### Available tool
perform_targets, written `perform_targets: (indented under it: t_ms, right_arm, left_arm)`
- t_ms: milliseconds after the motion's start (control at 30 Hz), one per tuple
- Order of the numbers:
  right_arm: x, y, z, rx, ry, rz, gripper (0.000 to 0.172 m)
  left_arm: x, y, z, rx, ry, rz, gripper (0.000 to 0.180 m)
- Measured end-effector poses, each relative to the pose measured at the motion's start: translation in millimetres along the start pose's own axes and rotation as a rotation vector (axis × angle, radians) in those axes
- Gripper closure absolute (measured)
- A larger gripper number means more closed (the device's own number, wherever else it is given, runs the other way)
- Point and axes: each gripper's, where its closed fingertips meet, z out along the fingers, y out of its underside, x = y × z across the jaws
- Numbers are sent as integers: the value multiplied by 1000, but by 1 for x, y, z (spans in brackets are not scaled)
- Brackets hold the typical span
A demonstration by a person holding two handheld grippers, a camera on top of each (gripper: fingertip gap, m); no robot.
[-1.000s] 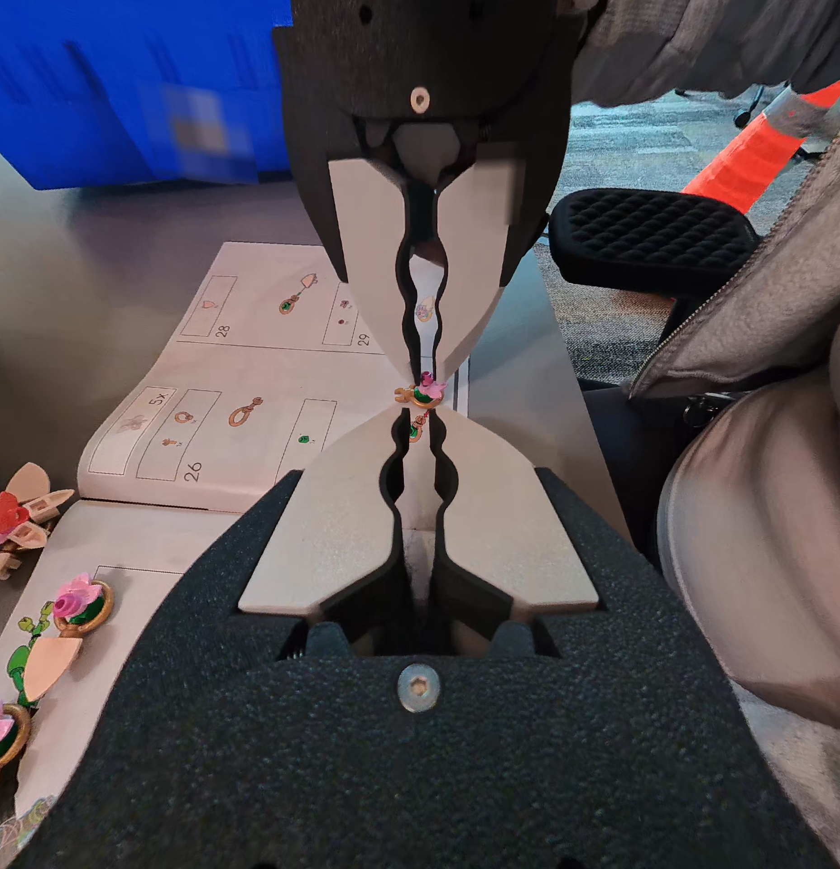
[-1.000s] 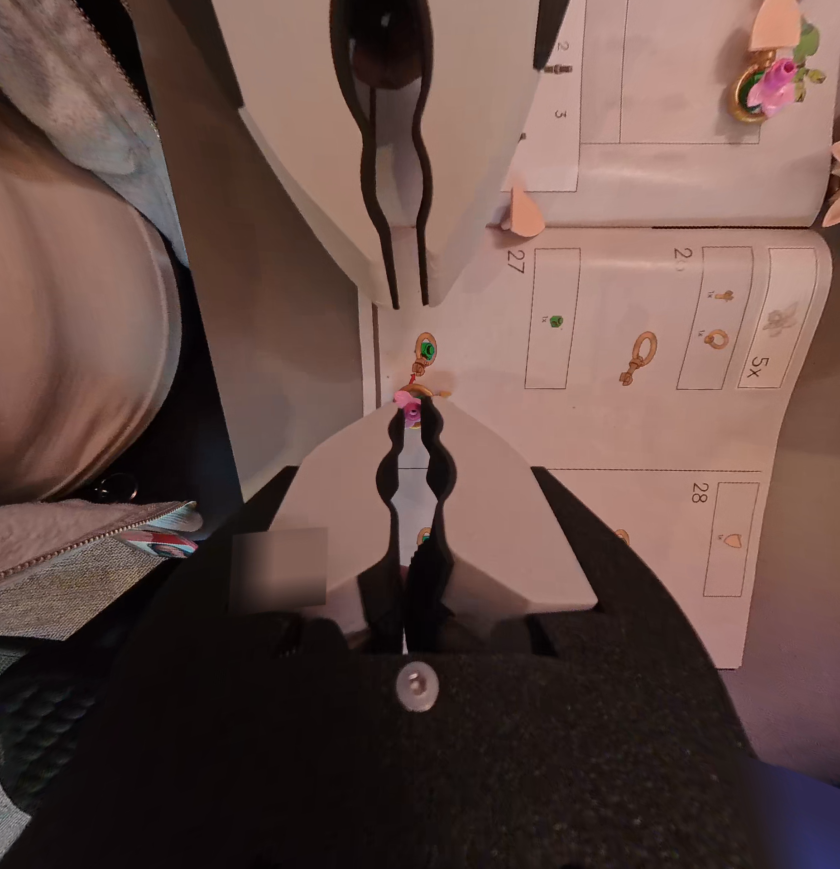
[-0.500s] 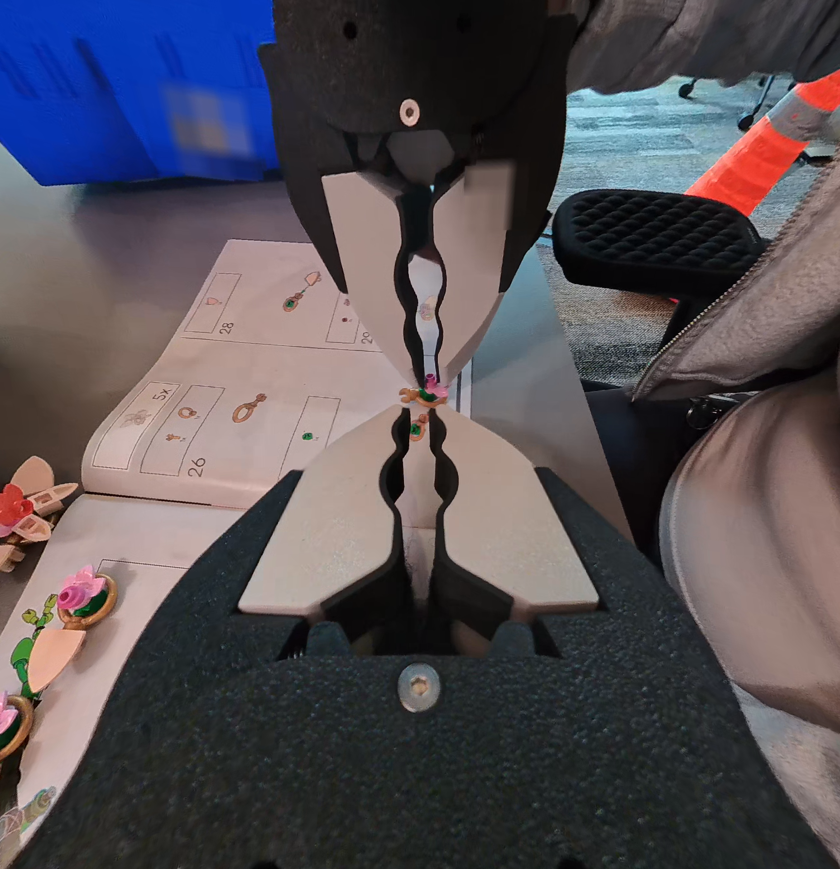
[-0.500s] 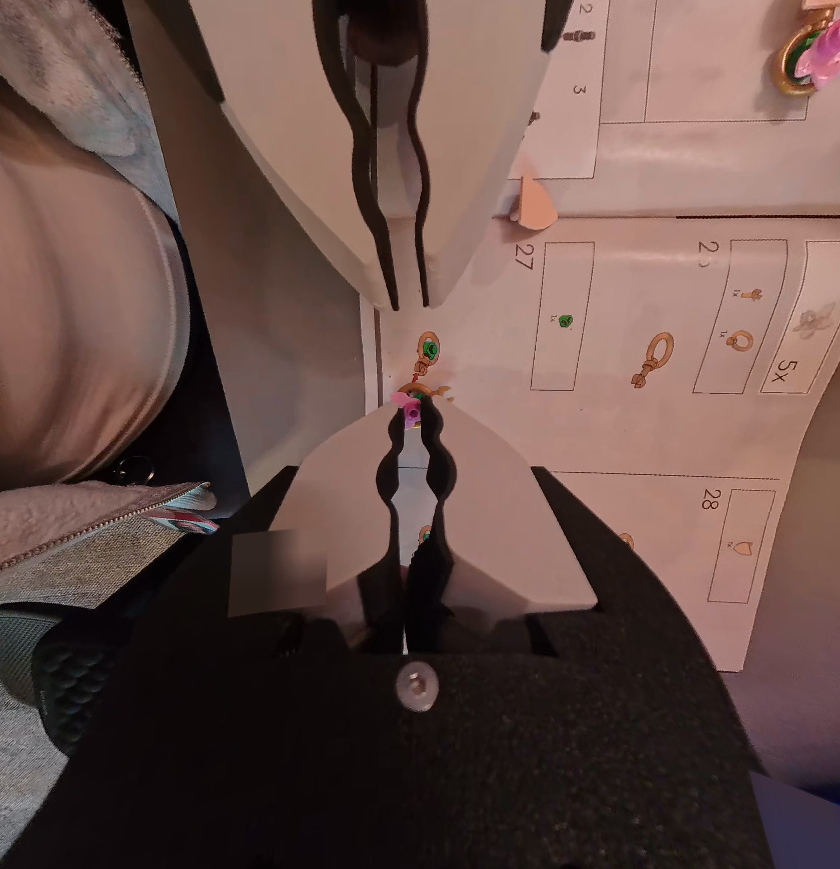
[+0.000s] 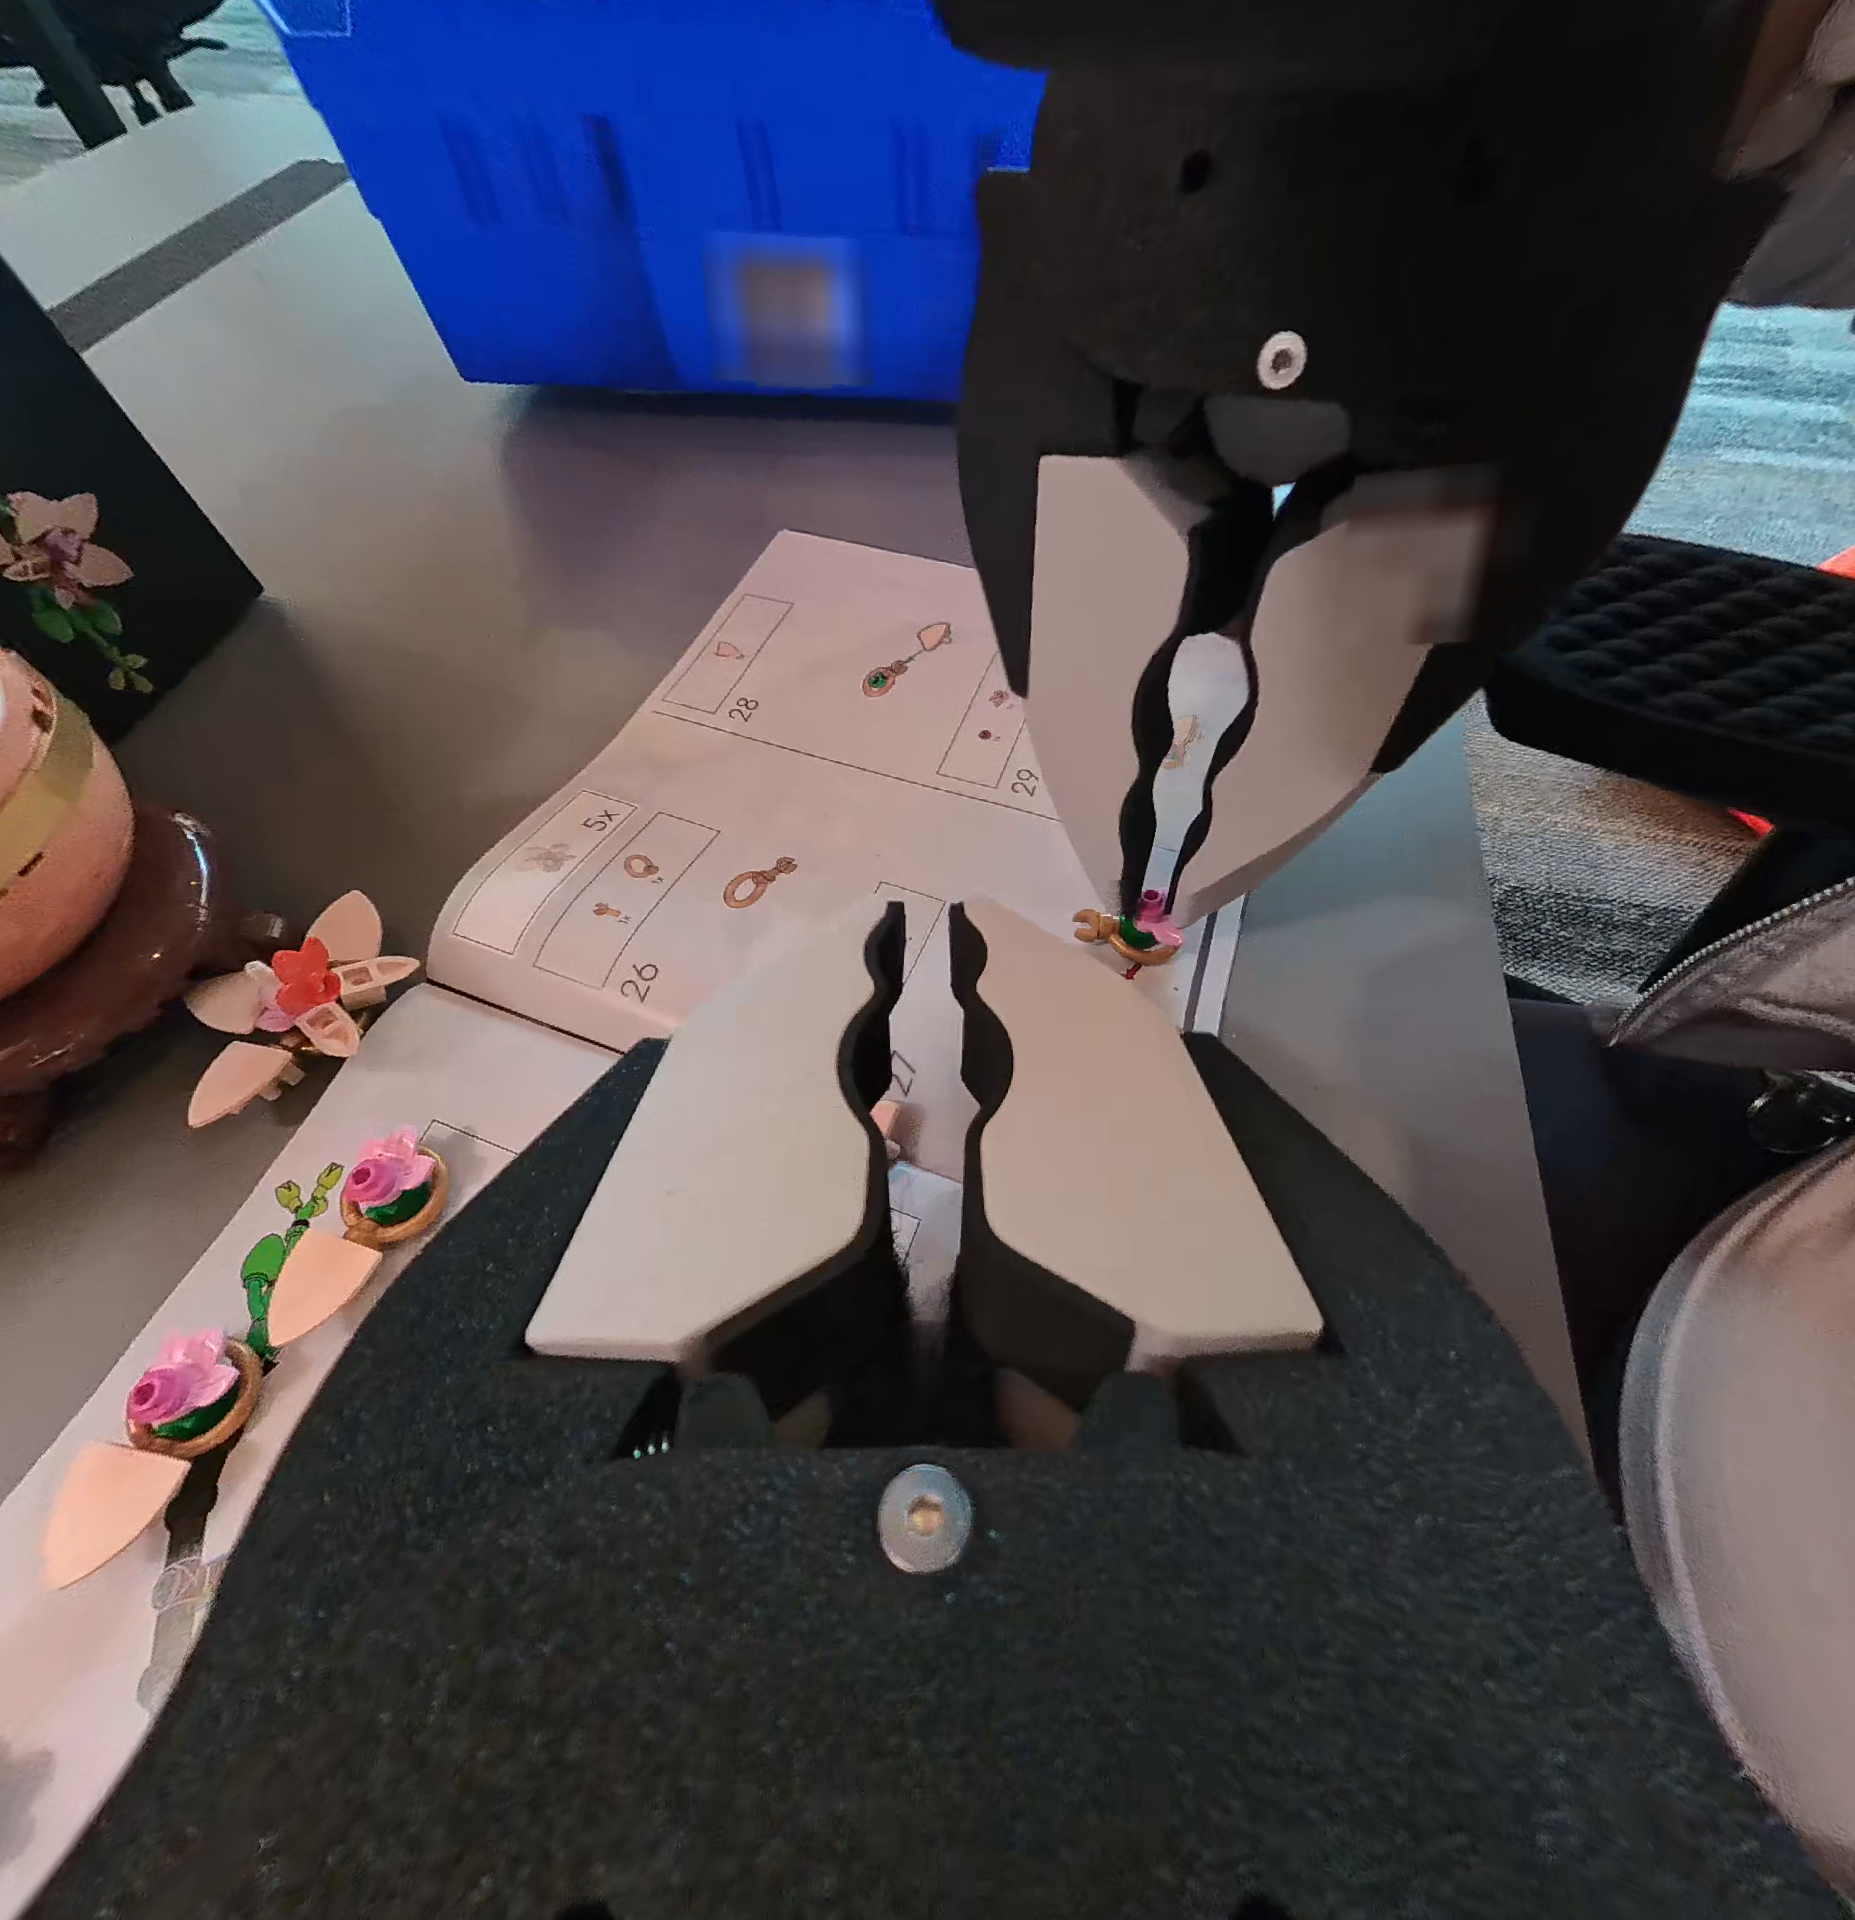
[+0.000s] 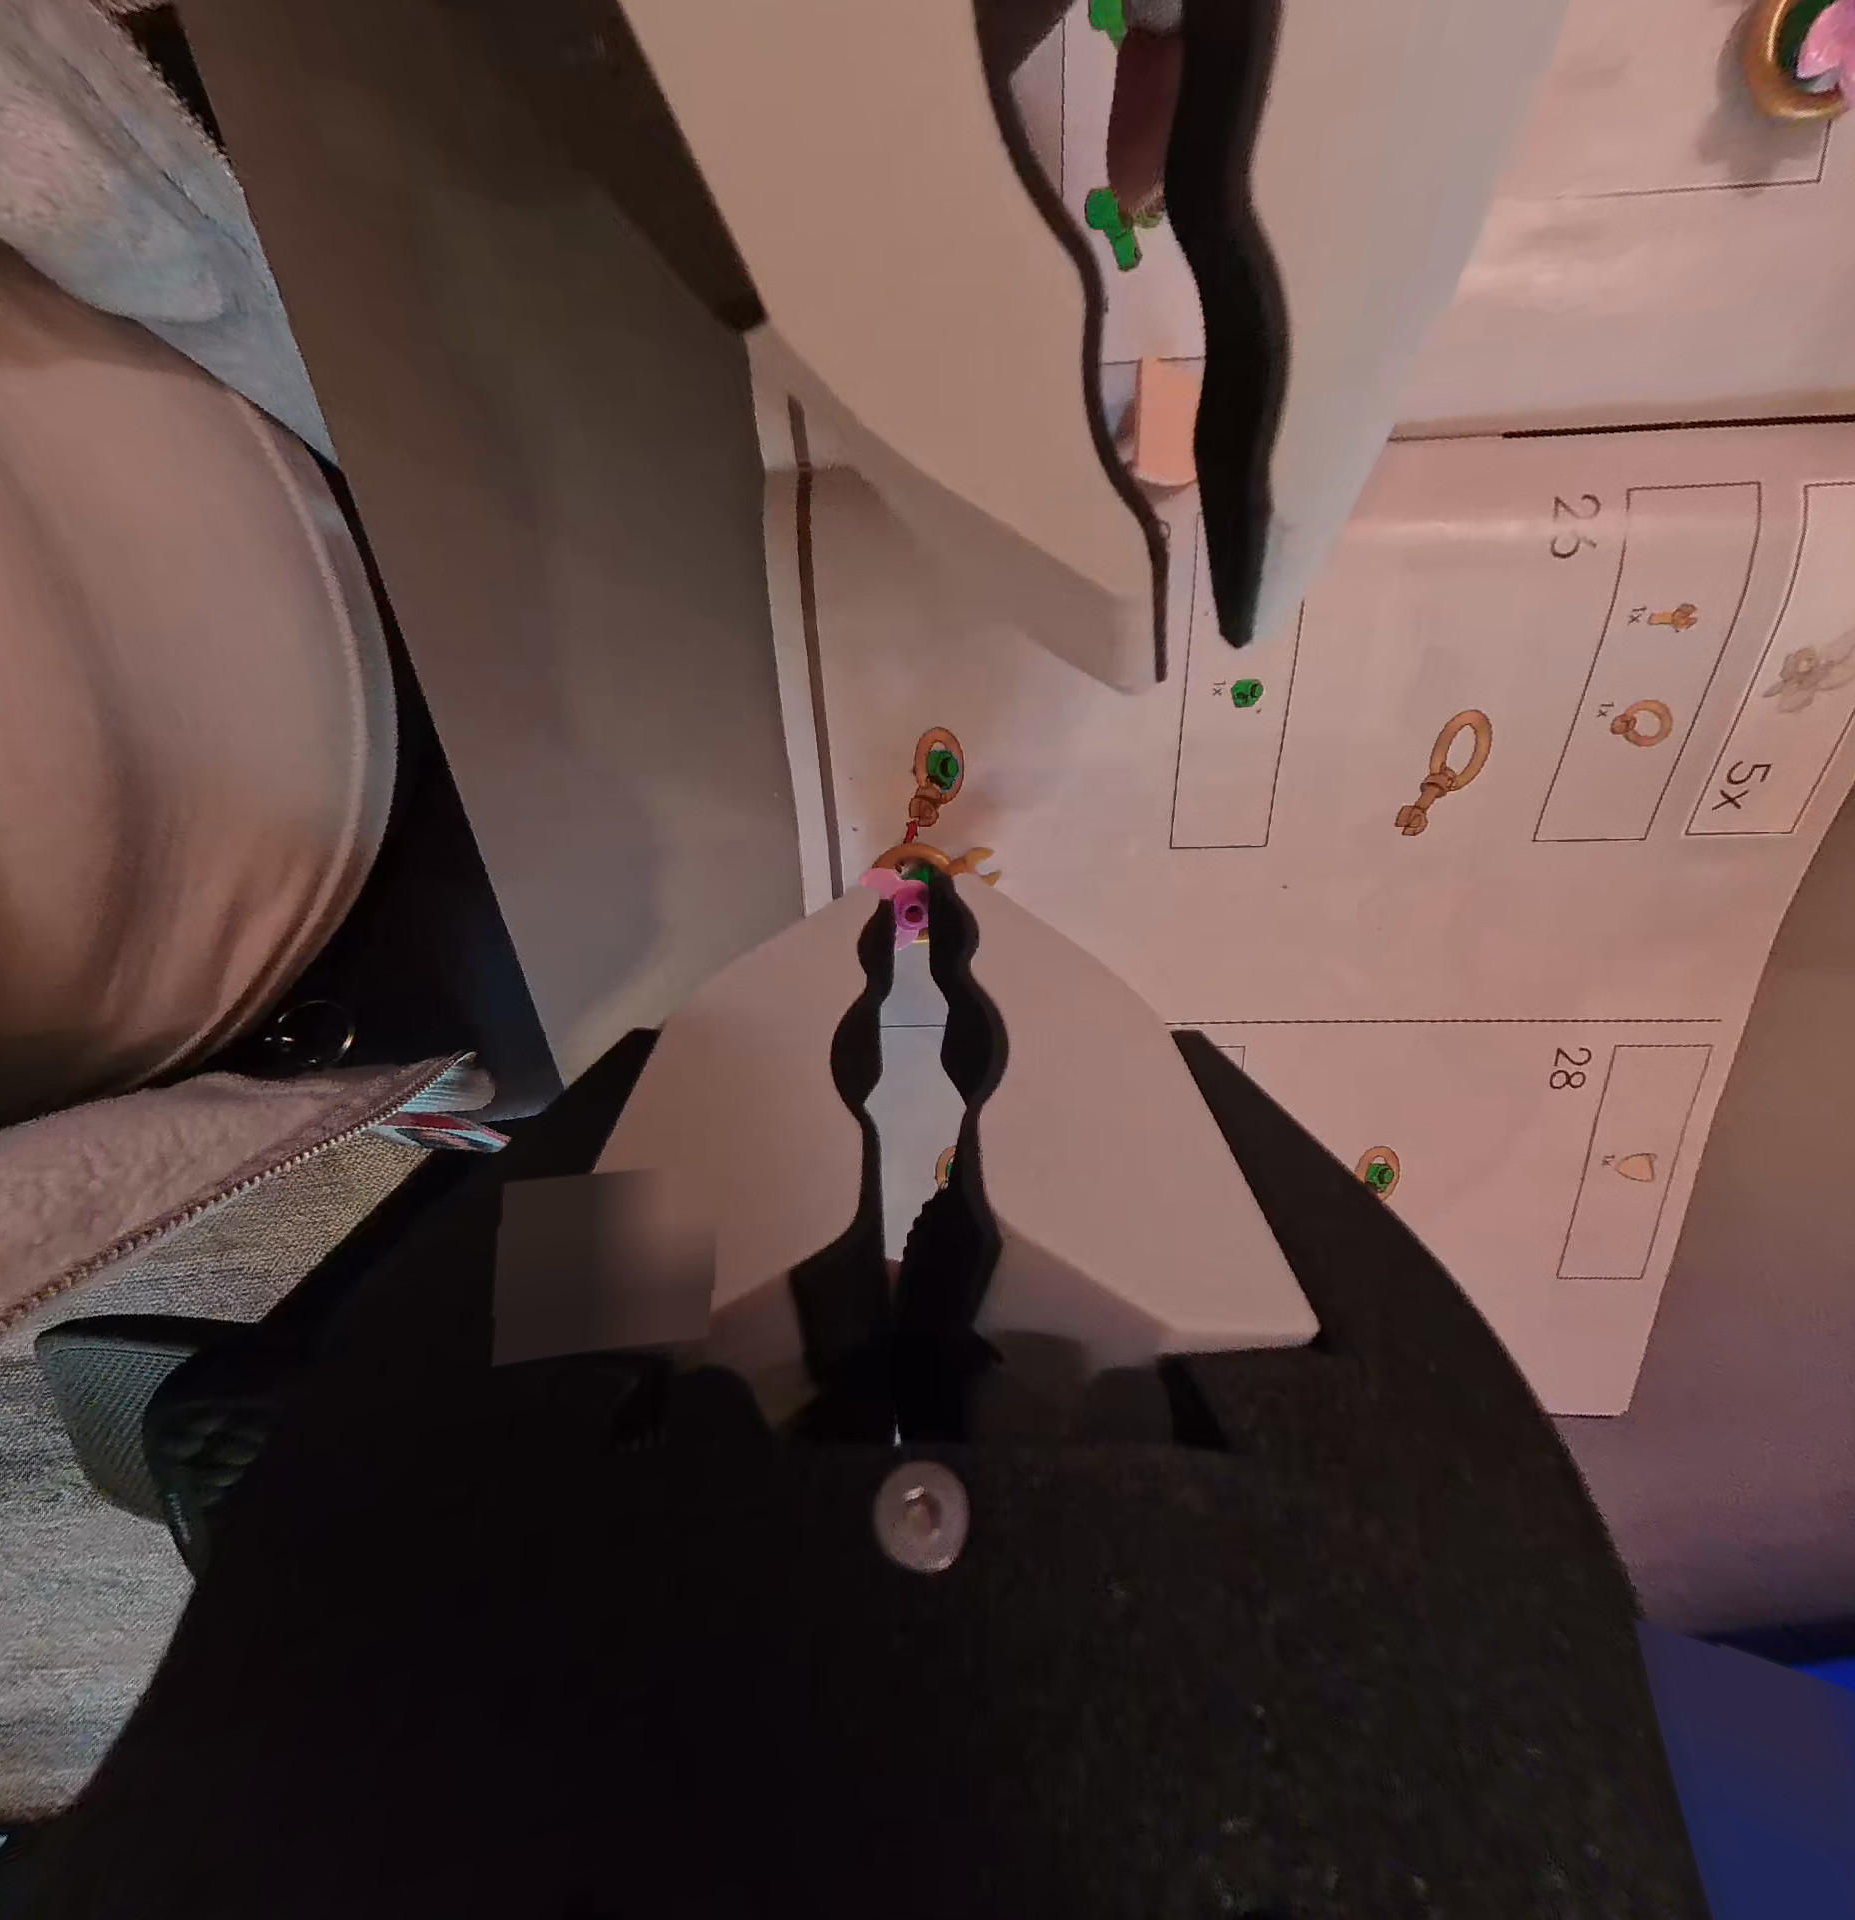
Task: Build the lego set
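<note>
Currently held: right gripper (image 6: pixel 910 914) has its fingers clamped on the pink top of a small flower piece (image 5: pixel 1136 925), a gold ring with a green stud.
Piece position: low over the open booklet (image 5: pixel 798 790), near its right margin.
Left gripper (image 5: pixel 928 914): fingers slightly apart, nothing between them, page visible through the gap; just beside the piece, not touching it.
Built items: two similar flower rings (image 5: pixel 393 1179) (image 5: pixel 190 1392) lie on the booklet's near left page; a petal cluster with a red centre (image 5: pixel 299 977) lies by a pink pot (image 5: pixel 29 831).
Edges: bench (image 5: pixel 435 520) edge runs close to the right of the piece, a person's lap beyond.
Open room: bare bench toward the blue crate (image 5: pixel 642 187).
</note>
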Motion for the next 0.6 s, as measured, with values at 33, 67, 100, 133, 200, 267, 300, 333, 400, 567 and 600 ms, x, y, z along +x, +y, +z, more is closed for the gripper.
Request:
perform_targets:
  t_ms: [33, 67, 100, 133, 200, 267, 300, 333, 400, 567, 600]
  right_arm:
    - [0, 0, 0, -7, 6, 4, 166]
    - [0, 0, 0, -13, 10, 8, 166]
    - [0, 0, 0, -17, 13, 11, 166]
    - [0, 0, 0, -19, 15, 14, 166]
    - [0, 0, 0, -20, 12, 22, 166]
    - [0, 0, 0, -20, 7, 31, 166]
    - [0, 0, 0, -20, 5, 31, 166]
    - [0, 0, 0, -20, 4, 29, 166]
    - [0, 0, 0, -17, 1, 16, 166]
    - [0, 1, -1, 0, -30, 31, 165]
    - [0, 1, -1, 2, -30, 30, 165]
  left_arm:
    - [0, 0, 0, -1, 3, -3, 172]
    - [0, 1, 0, -2, 4, -3, 172]
    - [0, 1, 0, -2, 4, -2, 172]
    - [0, 1, 0, -3, 4, 1, 172]
    - [1, 2, 0, -7, 6, 4, 172]
    - [1, 2, 0, -6, 8, 3, 173]
    - [1, 1, -1, -5, 8, 2, 173]
    - [0, 2, -1, -6, 7, 2, 173]
    - [-1, 2, -2, -8, 3, 4, 173]
    - [-1, 3, -2, -10, 6, 2, 173]
    - [-1, 3, -2, -11, 7, 2, 173]
